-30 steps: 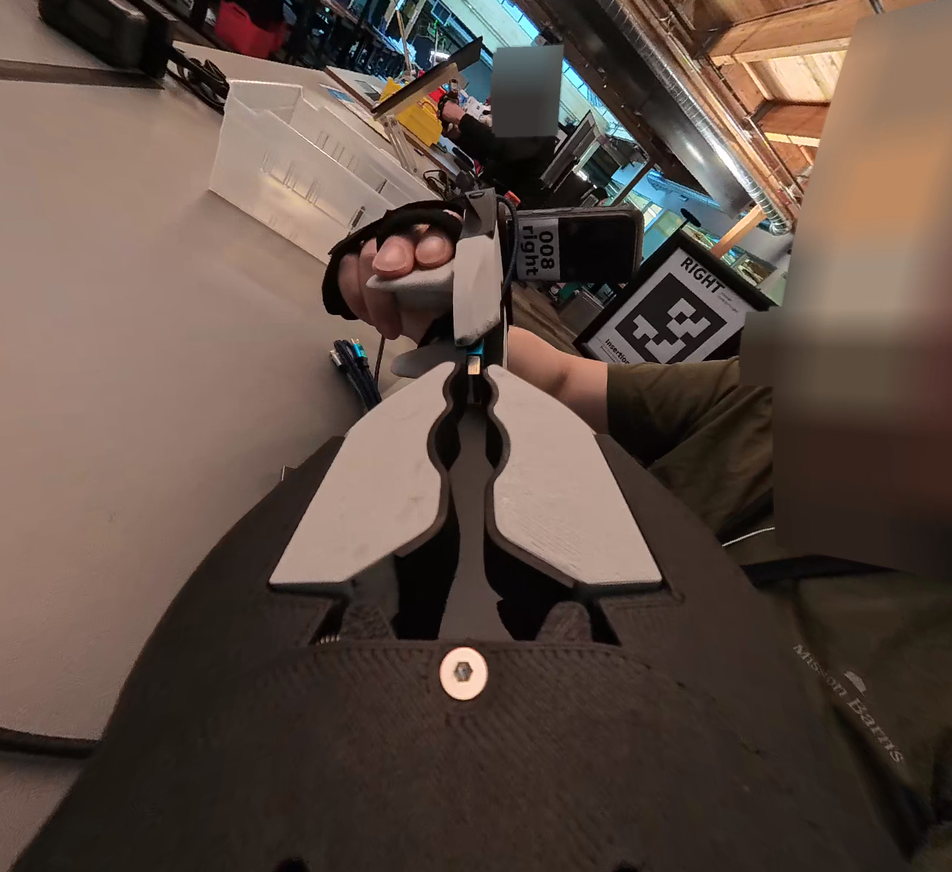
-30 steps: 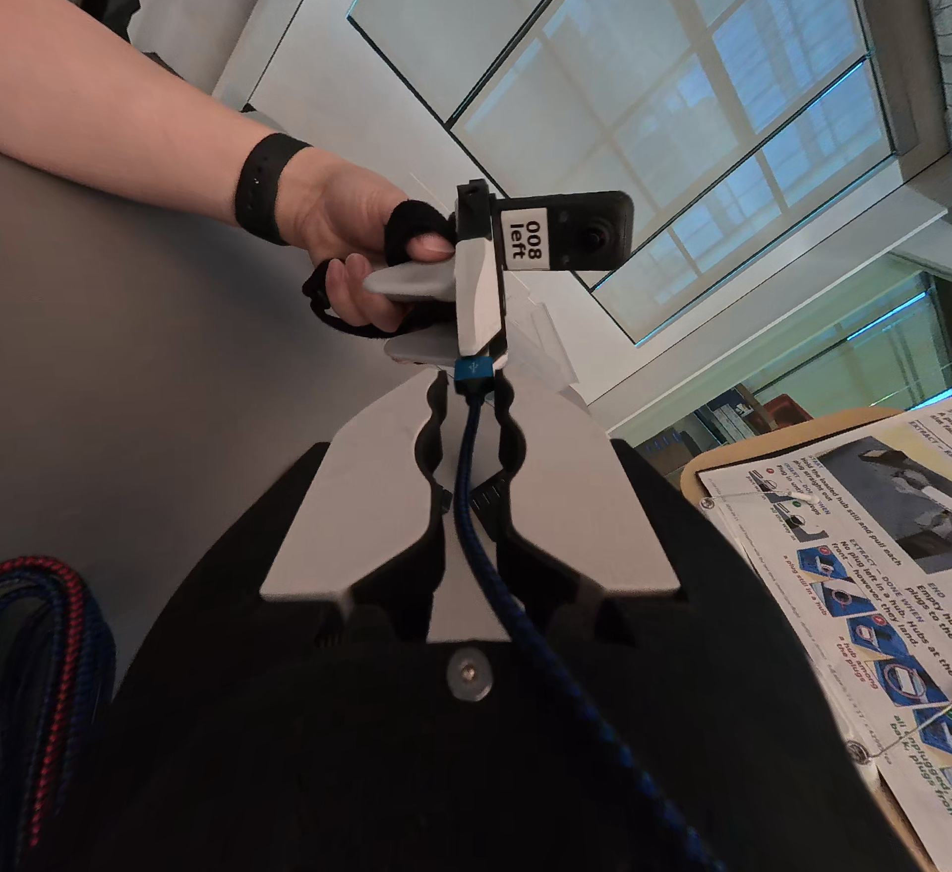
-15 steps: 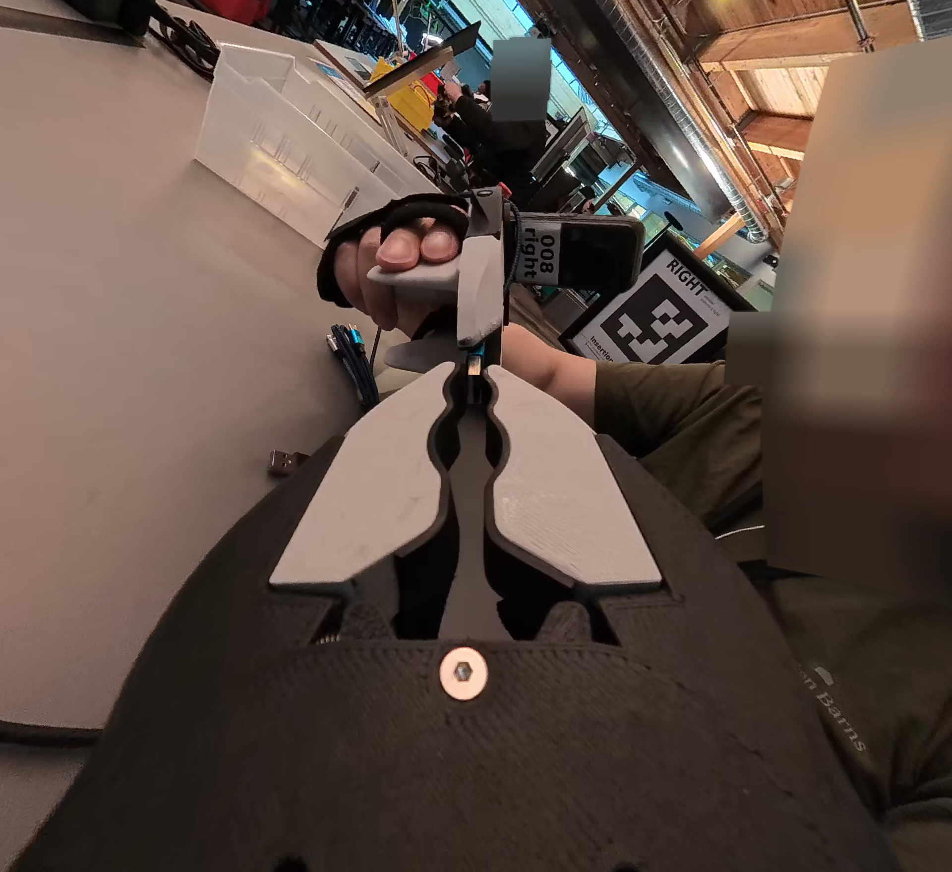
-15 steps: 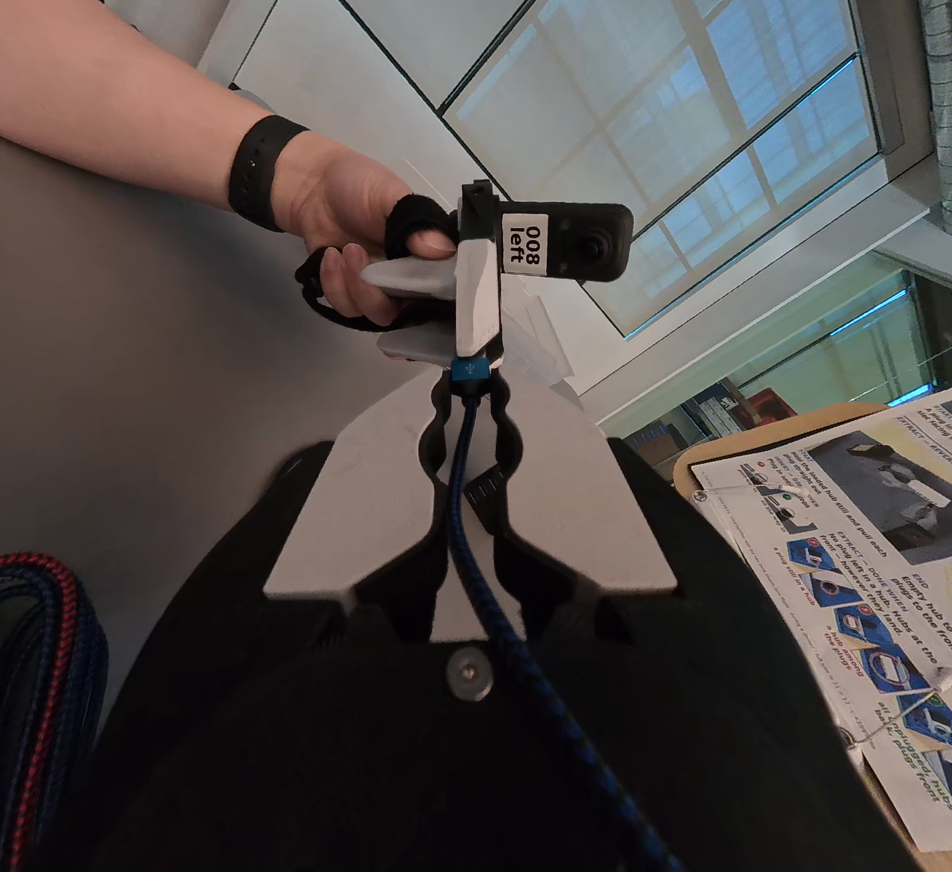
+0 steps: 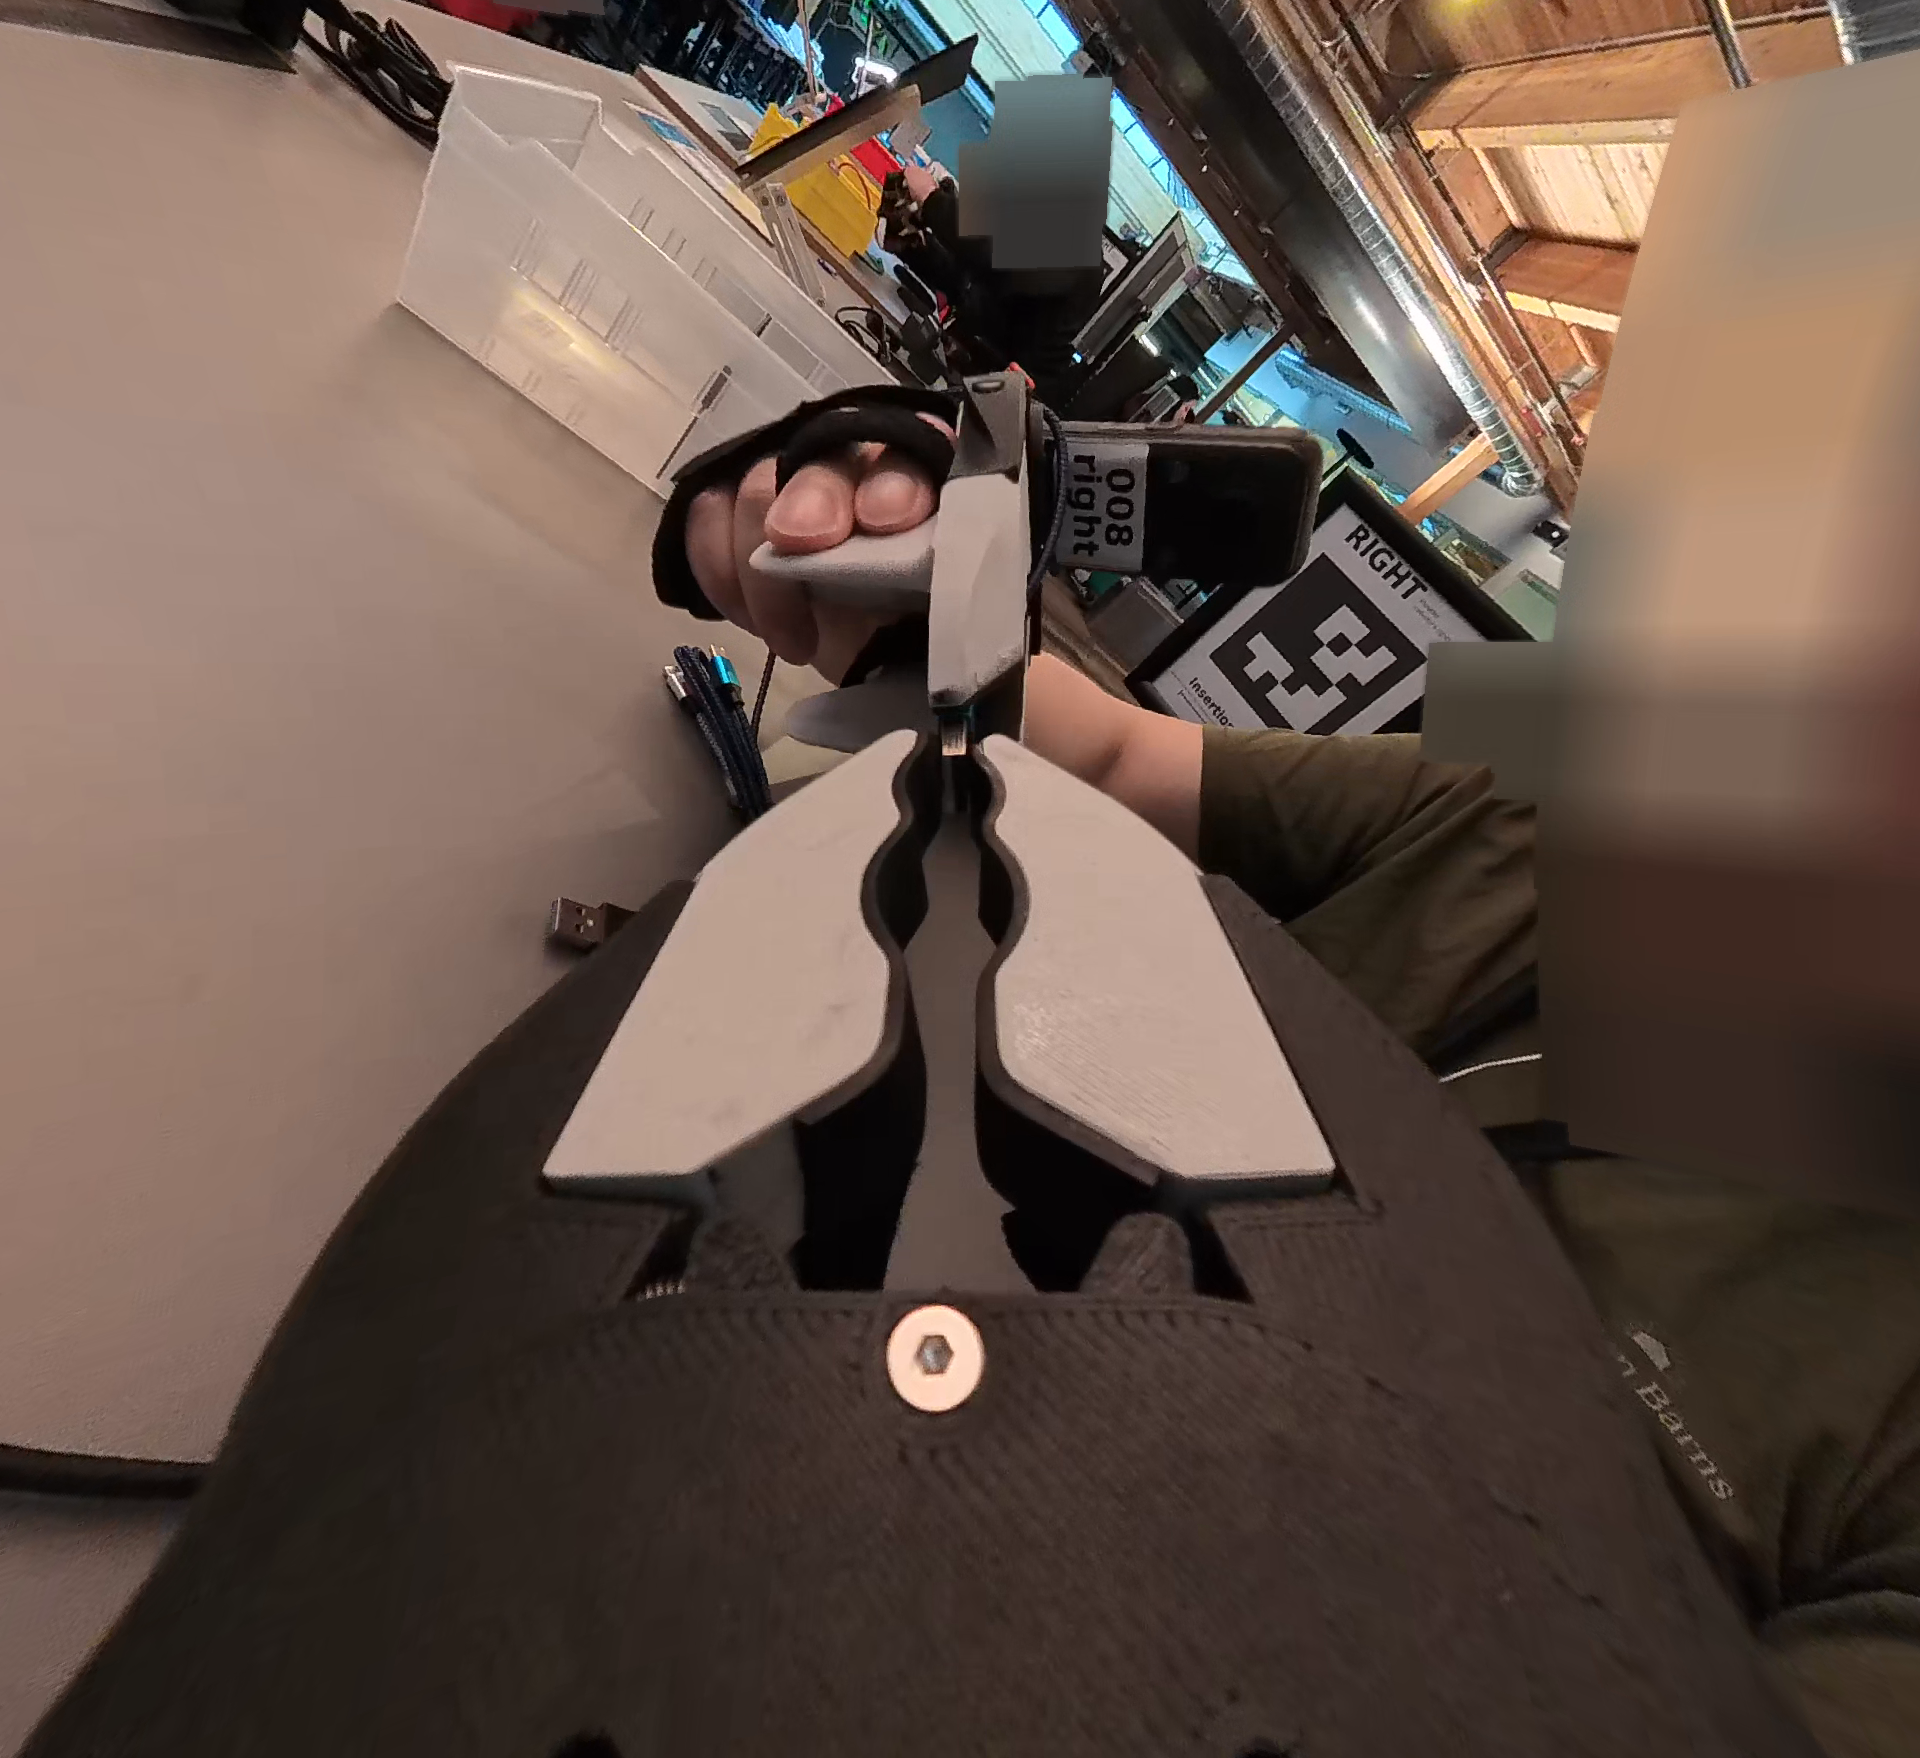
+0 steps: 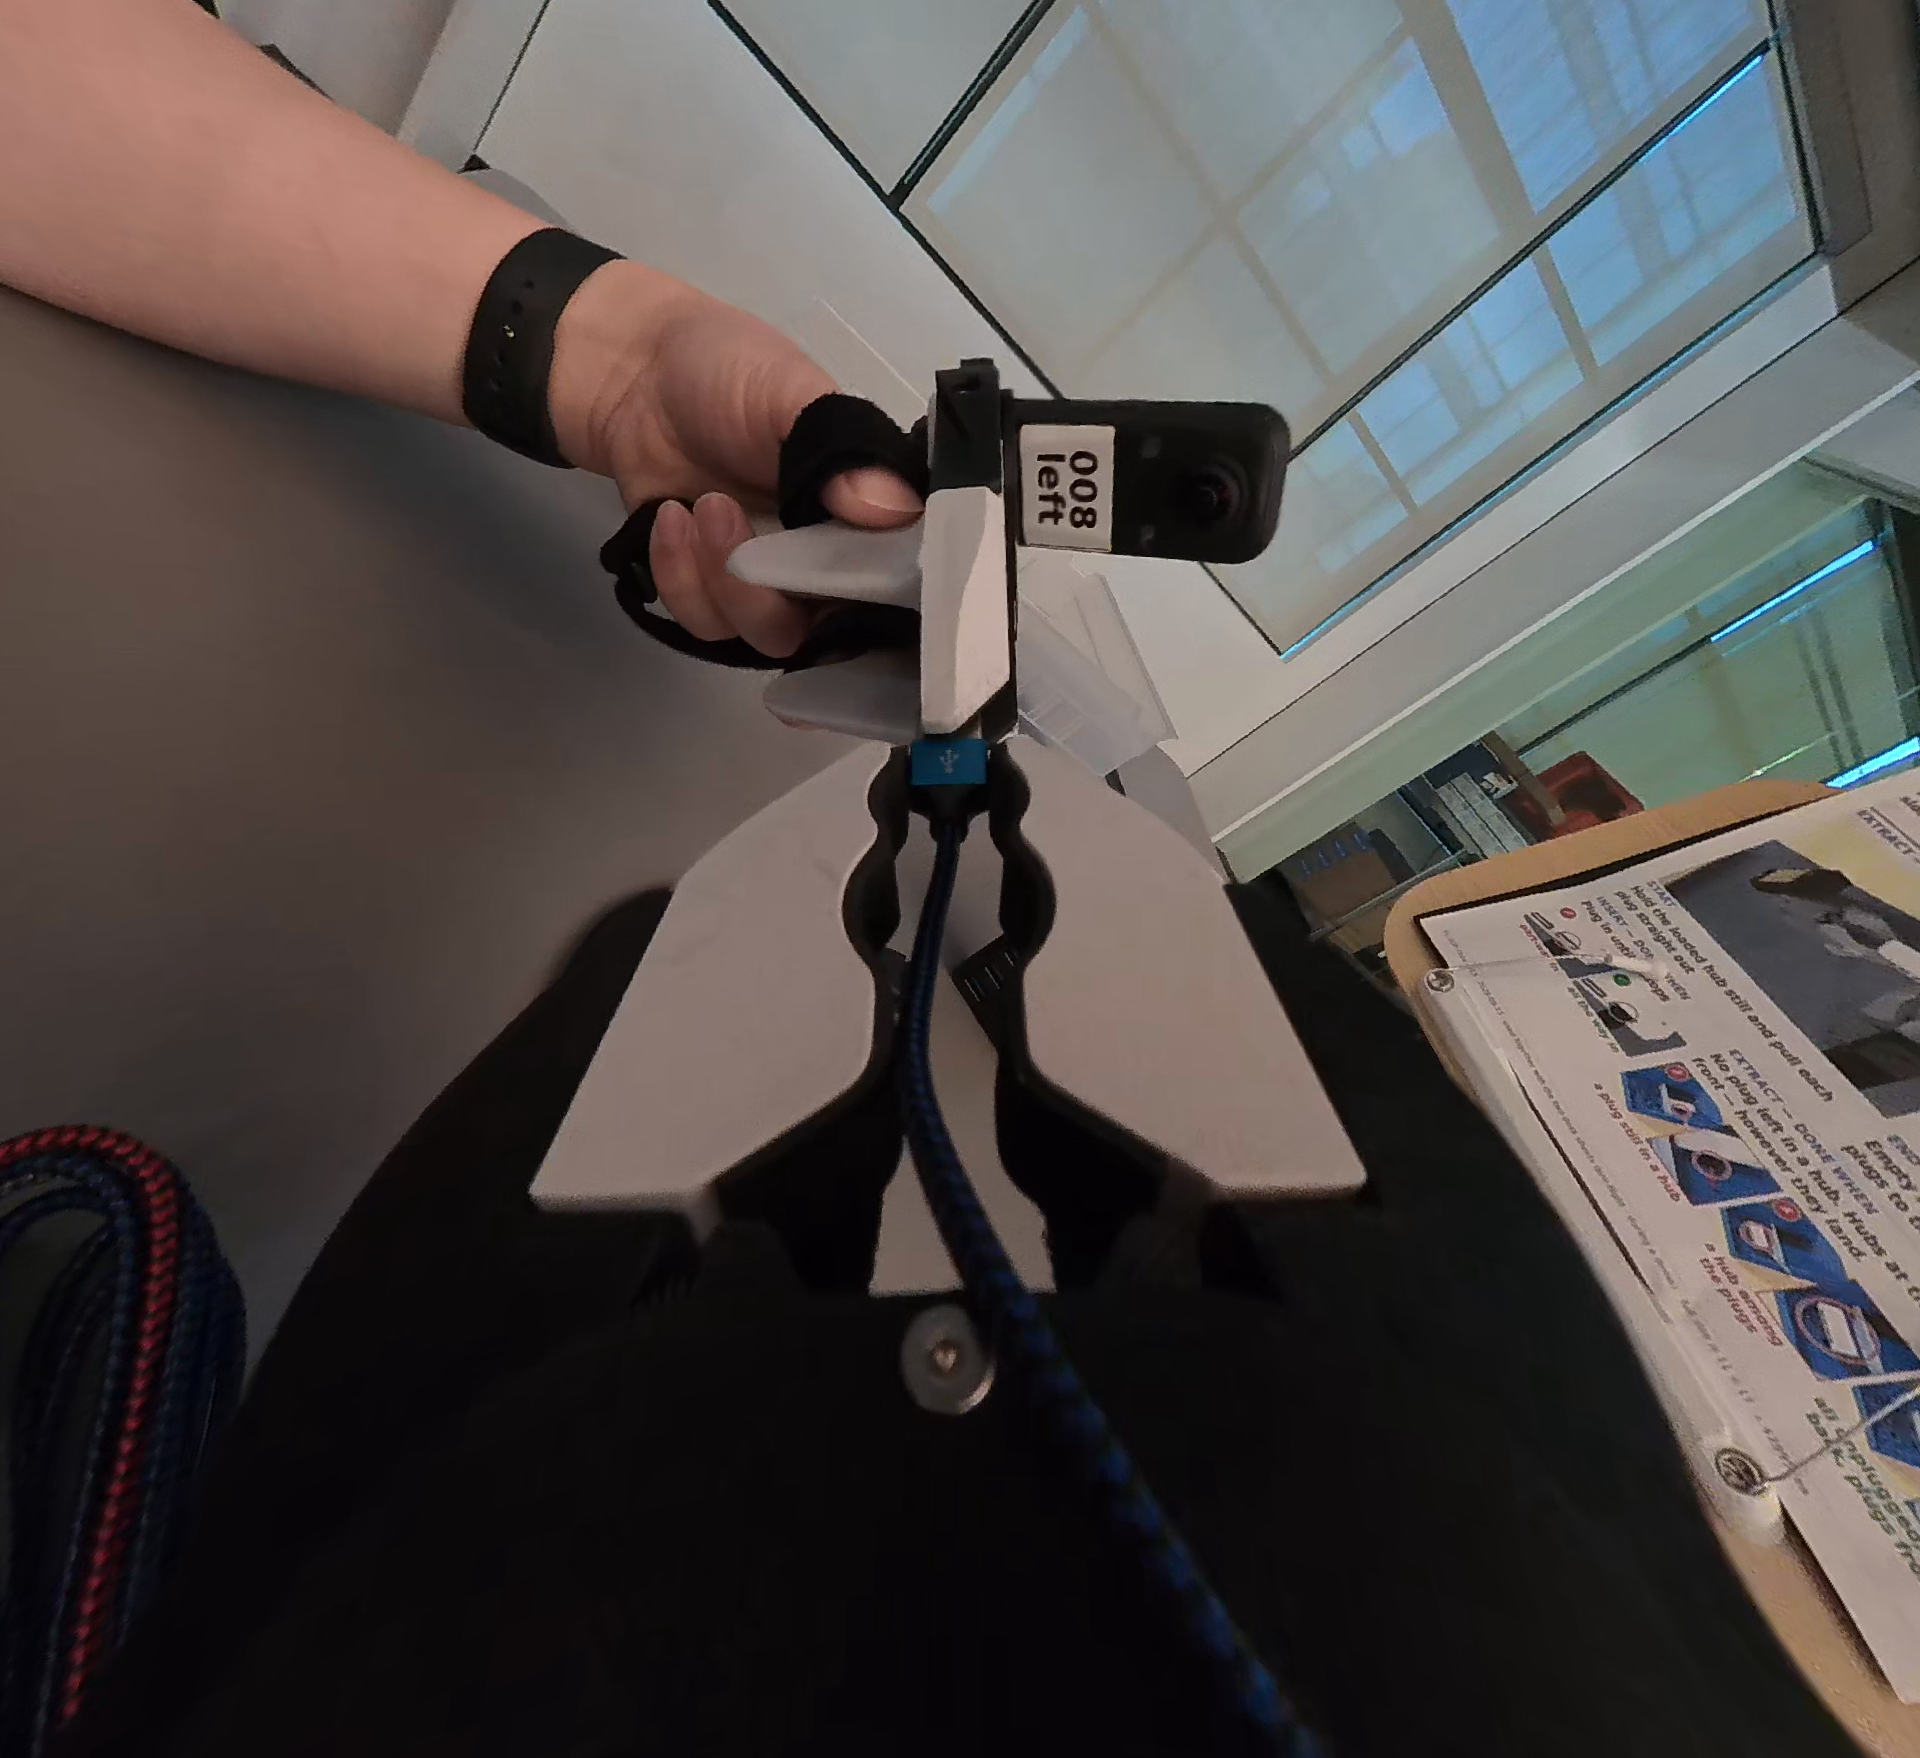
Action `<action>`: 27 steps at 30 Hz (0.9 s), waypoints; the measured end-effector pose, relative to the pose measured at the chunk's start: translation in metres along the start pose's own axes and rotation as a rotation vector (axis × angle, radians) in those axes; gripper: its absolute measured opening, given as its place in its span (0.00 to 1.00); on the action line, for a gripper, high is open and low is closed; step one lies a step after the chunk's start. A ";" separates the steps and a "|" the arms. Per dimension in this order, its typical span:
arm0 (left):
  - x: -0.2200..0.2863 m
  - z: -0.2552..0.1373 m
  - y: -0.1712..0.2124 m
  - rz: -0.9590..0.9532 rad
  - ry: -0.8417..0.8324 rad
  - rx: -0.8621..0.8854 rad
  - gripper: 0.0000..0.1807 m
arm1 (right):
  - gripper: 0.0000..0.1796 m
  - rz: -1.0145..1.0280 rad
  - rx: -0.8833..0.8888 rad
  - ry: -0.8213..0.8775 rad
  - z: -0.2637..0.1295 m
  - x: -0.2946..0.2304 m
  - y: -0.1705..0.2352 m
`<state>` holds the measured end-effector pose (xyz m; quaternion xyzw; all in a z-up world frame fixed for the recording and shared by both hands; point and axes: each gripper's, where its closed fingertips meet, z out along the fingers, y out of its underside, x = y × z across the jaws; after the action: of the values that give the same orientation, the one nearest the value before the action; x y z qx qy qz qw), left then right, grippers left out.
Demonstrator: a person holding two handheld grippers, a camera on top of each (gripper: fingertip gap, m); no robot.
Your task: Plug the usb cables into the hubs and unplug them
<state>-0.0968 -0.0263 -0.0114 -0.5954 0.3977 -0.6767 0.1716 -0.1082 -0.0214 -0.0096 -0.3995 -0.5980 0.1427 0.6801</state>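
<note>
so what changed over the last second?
Almost nothing. The left tool and the right tool stay tip to tip, the right clamped on the blue USB plug, its braided cable trailing back. Only the background drifts slightly as both hands turn; no grasp or release.

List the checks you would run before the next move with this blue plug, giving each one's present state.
1. Right gripper jaws closed on blue plug: ok.
2. Plug tip meets the left gripper tips: ok.
3. Hub held in left jaws: cannot tell, hidden.
4. Plug fully seated: cannot tell.
5. Cable trails loose between right jaws: ok.
</note>
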 end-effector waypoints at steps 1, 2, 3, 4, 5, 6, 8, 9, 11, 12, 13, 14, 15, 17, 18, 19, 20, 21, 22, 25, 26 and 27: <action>-0.001 0.000 -0.001 -0.003 0.000 0.009 0.02 | 0.08 0.003 -0.004 0.011 0.000 0.001 0.001; -0.001 -0.001 -0.002 -0.006 0.002 0.013 0.02 | 0.08 0.005 -0.013 0.017 0.001 0.002 0.001; -0.001 -0.001 -0.002 -0.007 0.005 0.018 0.02 | 0.08 0.012 -0.021 0.016 0.001 0.002 0.002; -0.002 -0.002 -0.005 -0.002 0.004 0.033 0.03 | 0.08 0.021 -0.029 0.022 0.002 0.004 0.002; -0.002 -0.004 -0.008 0.011 -0.003 0.054 0.05 | 0.08 0.024 -0.036 0.037 0.002 0.006 0.002; -0.003 -0.007 -0.013 0.035 -0.024 0.082 0.06 | 0.08 0.025 -0.035 0.049 0.001 0.009 0.001; -0.020 -0.020 -0.026 0.125 -0.190 0.144 0.09 | 0.08 0.032 -0.041 0.079 -0.004 0.018 0.002; -0.033 -0.030 -0.032 0.214 -0.323 0.172 0.11 | 0.08 0.043 -0.039 0.096 -0.008 0.024 0.003; -0.057 -0.058 -0.048 0.431 -0.641 0.248 0.14 | 0.08 0.079 -0.031 0.129 -0.016 0.036 0.006; -0.069 -0.074 -0.053 0.520 -0.805 0.278 0.15 | 0.08 0.096 -0.025 0.143 -0.019 0.041 0.007; -0.080 -0.091 -0.057 0.576 -0.964 0.297 0.15 | 0.08 0.113 -0.021 0.151 -0.021 0.044 0.008; -0.089 -0.103 -0.057 0.611 -1.090 0.301 0.16 | 0.08 0.124 -0.020 0.159 -0.022 0.047 0.009; -0.098 -0.111 -0.055 0.624 -1.173 0.281 0.20 | 0.08 0.126 -0.016 0.167 -0.023 0.048 0.009; -0.121 -0.115 -0.043 0.578 -1.247 0.185 0.28 | 0.08 0.130 -0.017 0.166 -0.022 0.048 0.009; -0.134 -0.114 -0.037 0.529 -1.252 0.144 0.34 | 0.08 0.126 -0.020 0.163 -0.021 0.047 0.009; -0.146 -0.112 -0.030 0.480 -1.249 0.110 0.37 | 0.08 0.118 -0.023 0.158 -0.019 0.045 0.010; -0.158 -0.110 -0.025 0.445 -1.247 0.077 0.37 | 0.08 0.111 -0.029 0.151 -0.018 0.044 0.010; -0.168 -0.111 -0.021 0.410 -1.260 0.044 0.38 | 0.08 0.104 -0.034 0.147 -0.017 0.044 0.010; -0.177 -0.113 -0.019 0.376 -1.279 0.015 0.36 | 0.08 0.098 -0.036 0.144 -0.017 0.043 0.010; -0.193 -0.115 -0.020 0.350 -1.290 -0.059 0.33 | 0.08 0.105 -0.026 0.142 -0.019 0.045 0.006; -0.197 -0.113 -0.016 0.329 -1.275 -0.098 0.32 | 0.08 0.107 -0.022 0.146 -0.020 0.046 0.005; -0.201 -0.112 -0.012 0.295 -1.257 -0.129 0.33 | 0.08 0.109 -0.022 0.147 -0.021 0.047 0.005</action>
<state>-0.1522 0.1606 -0.1342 -0.8261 0.3388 -0.1433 0.4269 -0.0758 0.0060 0.0207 -0.4484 -0.5251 0.1433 0.7090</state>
